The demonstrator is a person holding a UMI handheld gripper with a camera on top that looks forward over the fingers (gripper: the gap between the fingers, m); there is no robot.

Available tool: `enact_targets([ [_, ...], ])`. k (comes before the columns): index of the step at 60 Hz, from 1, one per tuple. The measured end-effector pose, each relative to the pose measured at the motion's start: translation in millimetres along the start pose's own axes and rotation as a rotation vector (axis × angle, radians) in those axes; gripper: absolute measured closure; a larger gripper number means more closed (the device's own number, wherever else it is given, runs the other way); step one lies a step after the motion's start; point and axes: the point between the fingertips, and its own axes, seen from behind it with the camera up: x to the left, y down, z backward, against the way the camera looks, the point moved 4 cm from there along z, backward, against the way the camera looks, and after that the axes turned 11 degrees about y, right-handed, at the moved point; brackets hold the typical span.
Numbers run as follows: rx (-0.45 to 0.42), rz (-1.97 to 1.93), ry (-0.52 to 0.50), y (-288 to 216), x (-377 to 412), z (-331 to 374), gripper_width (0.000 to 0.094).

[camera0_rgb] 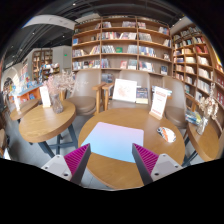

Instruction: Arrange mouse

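No mouse shows in this view. My gripper (112, 160) is open and empty, with its two magenta pads (77, 158) wide apart. It hovers above a round wooden table (140, 120). A pale rectangular mat (112, 139) lies on that table, just ahead of and between the fingers. Nothing stands on the mat.
White cards and a display stand (126, 91) are at the table's far side. A white sign (160, 101) stands to the right. Another round wooden table (45, 120) is at the left. Bookshelves (120, 45) line the back wall and the right.
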Motion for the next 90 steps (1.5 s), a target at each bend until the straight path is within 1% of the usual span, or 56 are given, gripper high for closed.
enact_targets([
  [4,0.011,-0.006,0.028,2,-11,-5,0.0079],
  [8,0.019,-0.011,0.065,5,-43,-23,0.0076],
  [9,0.024,-0.015,0.077,5,-33,-14,0.0077],
  [11,0.023,-0.016,0.088,6,-62,-32,0.0076],
  [24,0.054,-0.078,0.191,15,-138,-64,0.0077],
  [34,0.062,-0.106,0.259,19,-183,-90,0.0077],
  [44,0.078,-0.102,0.304,27,-214,-121,0.0077],
  [67,0.116,-0.114,0.316,44,-253,-190,0.0081],
  [79,0.154,-0.148,0.281,50,-260,-226,0.0079],
  [90,0.164,-0.139,0.299,47,-272,-253,0.008],
])
